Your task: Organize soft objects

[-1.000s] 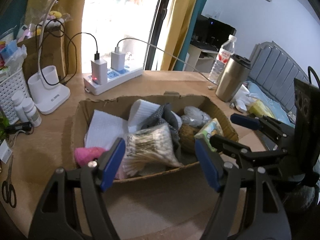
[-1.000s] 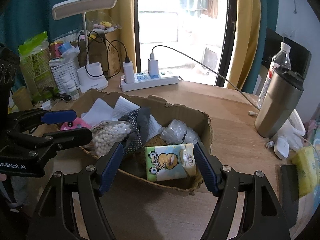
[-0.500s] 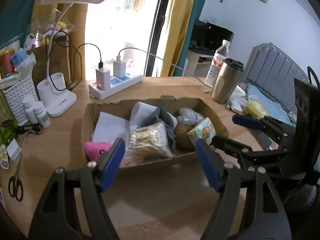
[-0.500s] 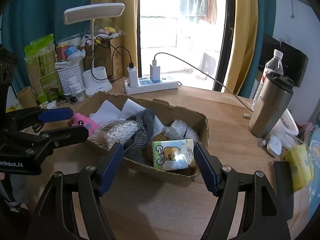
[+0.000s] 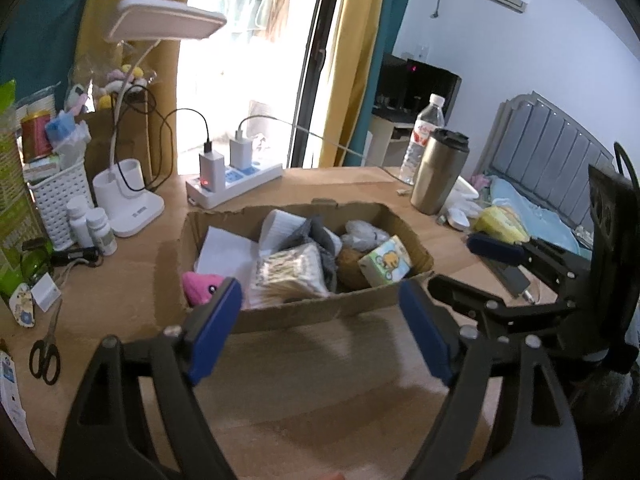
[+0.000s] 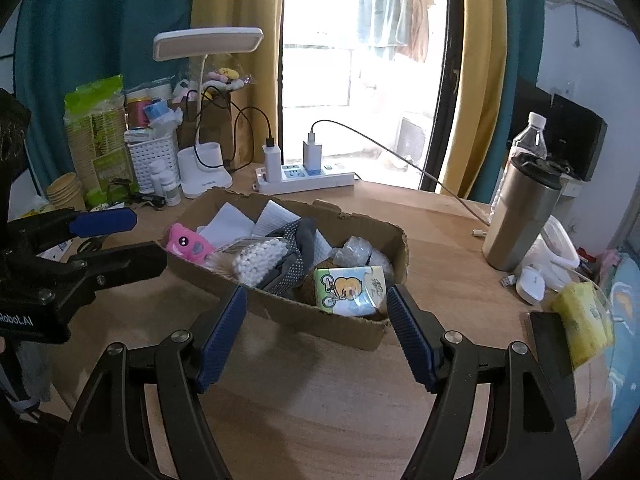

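A shallow cardboard box (image 5: 304, 314) (image 6: 344, 324) sits mid-table. It holds a pink plush (image 5: 200, 284) (image 6: 186, 242), a bag of cotton swabs (image 5: 288, 274) (image 6: 260, 258), a grey dotted cloth (image 6: 296, 256), white folded cloths (image 5: 224, 252), a clear plastic bag (image 5: 362, 234) and a tissue pack with a cartoon print (image 5: 386, 266) (image 6: 352, 290). My left gripper (image 5: 320, 322) is open and empty, just short of the box's near wall. My right gripper (image 6: 316, 328) is open and empty at the box's near right corner.
A steel tumbler (image 5: 438, 172) (image 6: 520, 220), a water bottle (image 6: 526, 140), a power strip with chargers (image 5: 232, 184) (image 6: 304, 174), a desk lamp (image 5: 128, 200), a white basket (image 5: 60, 200), pill bottles (image 5: 94, 228) and scissors (image 5: 44, 354) surround the box. A yellow pack (image 6: 584, 316) lies right.
Both grippers have pulled back and up from the box, which now looks smaller and farther. Both stayed open and empty. The box's contents have not moved.
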{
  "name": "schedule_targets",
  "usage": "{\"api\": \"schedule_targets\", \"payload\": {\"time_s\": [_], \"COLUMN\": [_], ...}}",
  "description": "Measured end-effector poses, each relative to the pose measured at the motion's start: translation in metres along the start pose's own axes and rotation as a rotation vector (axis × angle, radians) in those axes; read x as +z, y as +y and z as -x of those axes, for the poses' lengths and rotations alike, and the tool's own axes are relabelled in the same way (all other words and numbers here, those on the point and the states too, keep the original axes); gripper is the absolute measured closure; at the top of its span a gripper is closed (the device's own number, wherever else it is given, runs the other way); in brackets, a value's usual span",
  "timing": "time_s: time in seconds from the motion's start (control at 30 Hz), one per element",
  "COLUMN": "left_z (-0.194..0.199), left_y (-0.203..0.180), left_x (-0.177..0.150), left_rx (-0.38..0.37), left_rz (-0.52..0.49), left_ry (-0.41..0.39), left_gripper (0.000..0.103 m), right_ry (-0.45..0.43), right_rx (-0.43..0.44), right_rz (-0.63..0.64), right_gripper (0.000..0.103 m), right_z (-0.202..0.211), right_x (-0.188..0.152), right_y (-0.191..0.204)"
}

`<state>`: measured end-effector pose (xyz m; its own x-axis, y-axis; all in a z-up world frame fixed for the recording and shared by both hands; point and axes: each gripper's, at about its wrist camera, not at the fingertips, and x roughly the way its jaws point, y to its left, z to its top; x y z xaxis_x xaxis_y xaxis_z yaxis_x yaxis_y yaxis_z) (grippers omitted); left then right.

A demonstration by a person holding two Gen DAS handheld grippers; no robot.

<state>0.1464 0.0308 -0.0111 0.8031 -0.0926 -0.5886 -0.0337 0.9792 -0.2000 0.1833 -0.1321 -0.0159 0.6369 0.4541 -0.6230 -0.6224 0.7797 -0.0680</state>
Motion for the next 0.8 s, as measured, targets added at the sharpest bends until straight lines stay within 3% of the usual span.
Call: {"api": "schedule_targets", "payload": {"time_s": [0.33, 0.47, 0.8], "left_z": [0.03, 0.046, 0.082], "left_y": [-0.014, -0.015, -0.031], "left_x": [-0.008, -0.01, -0.017], "left_rx": [0.006, 0.009, 0.024], "left_rz": [-0.038, -0.03, -0.065], "left_ry": [-0.045, -0.096, -0.182], "left_gripper": [0.012, 0.008, 0.007], "right_ry": [-0.045, -0.082, -0.157], "right_rx": [-0.031, -0.05, -0.106], "right_rz": [-0.007, -0.025, -0.059], "right_gripper": [0.027, 0.027, 0.027], "right_z": [0.03, 0.044, 0.087], "right_x": [-0.005, -0.008, -0.025], "right_y": [0.006, 0.006, 0.008]}}
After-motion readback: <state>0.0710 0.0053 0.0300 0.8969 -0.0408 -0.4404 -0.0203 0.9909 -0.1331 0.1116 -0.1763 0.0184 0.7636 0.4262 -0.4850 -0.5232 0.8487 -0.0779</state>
